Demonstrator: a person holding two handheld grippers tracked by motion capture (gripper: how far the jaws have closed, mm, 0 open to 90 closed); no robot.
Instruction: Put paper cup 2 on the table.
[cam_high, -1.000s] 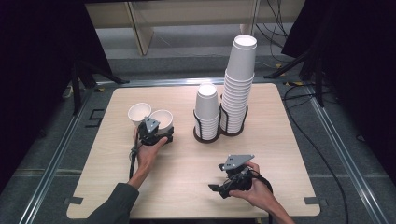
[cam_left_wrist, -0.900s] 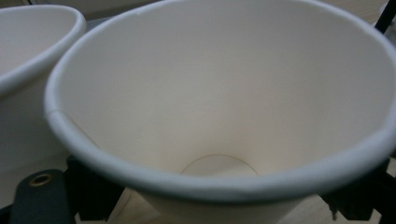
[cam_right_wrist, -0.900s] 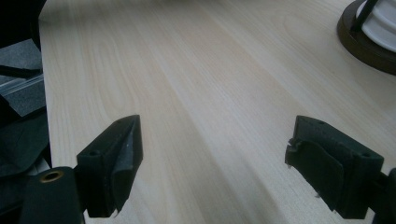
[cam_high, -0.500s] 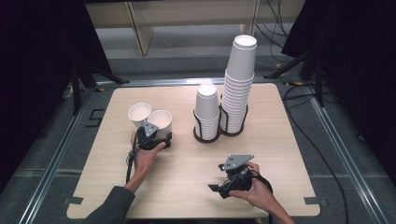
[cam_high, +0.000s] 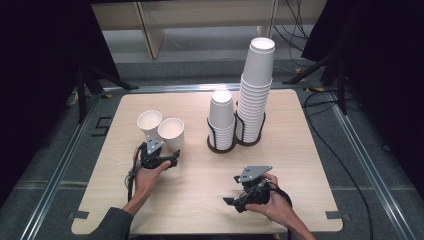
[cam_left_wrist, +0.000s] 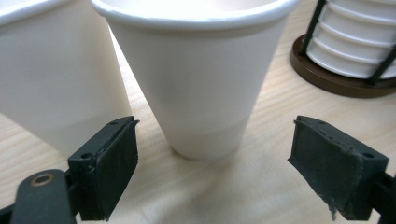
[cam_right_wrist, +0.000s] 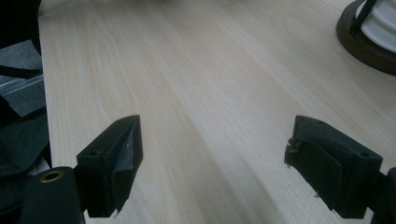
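Note:
Two white paper cups stand side by side on the wooden table's left half, one farther left and one nearer the middle. My left gripper lies just in front of them, held low by a hand. Its jaws stand open, with the nearer cup straight ahead and just beyond the pads, untouched. The other cup is at its left. My right gripper rests near the table's front right, open over bare wood.
A dark wire rack behind the middle holds a short stack of cups and a tall stack. Its brown base lies ahead and to the right of the left gripper. The table is ringed by a metal frame and cables.
My left gripper has drawn back from the two cups toward the near edge. The cups and the right hand have stayed where they were.

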